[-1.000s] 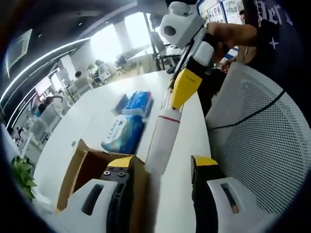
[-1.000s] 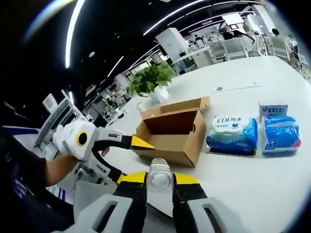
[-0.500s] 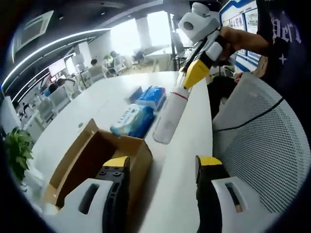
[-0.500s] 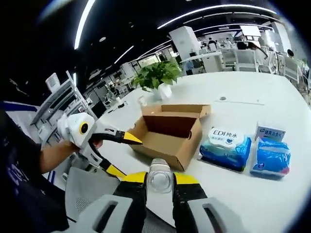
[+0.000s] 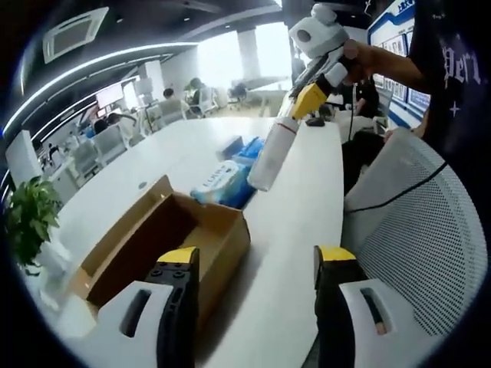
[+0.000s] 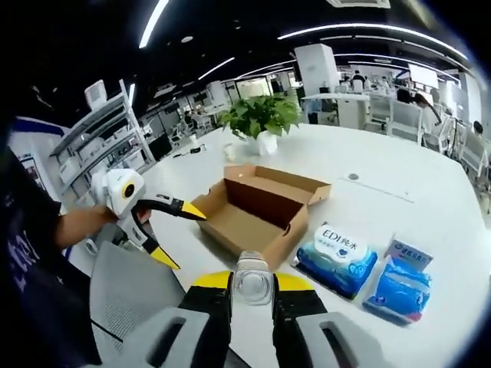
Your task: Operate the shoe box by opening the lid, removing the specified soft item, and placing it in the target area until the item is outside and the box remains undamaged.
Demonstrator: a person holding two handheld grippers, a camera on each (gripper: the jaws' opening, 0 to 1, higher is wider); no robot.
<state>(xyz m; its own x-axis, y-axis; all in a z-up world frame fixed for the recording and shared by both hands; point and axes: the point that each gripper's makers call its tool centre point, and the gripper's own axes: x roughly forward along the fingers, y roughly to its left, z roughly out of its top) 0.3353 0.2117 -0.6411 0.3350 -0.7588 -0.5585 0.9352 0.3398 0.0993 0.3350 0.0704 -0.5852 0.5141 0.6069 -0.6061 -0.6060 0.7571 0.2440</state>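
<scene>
Right gripper view: open, empty shoe box [image 6: 257, 213] on white table [image 6: 399, 207].

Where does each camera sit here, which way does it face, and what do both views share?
Left gripper view: rides the left gripper, jaws apart, facing across the table at the open box, the packs and the right gripper gripping a bottle; the person's arm shows.
Right gripper view: rides the right gripper, shut on the bottle, facing the box, packs, plant and left gripper; a hand shows.
Shared: box, packs, table, plant, bottle.
</scene>
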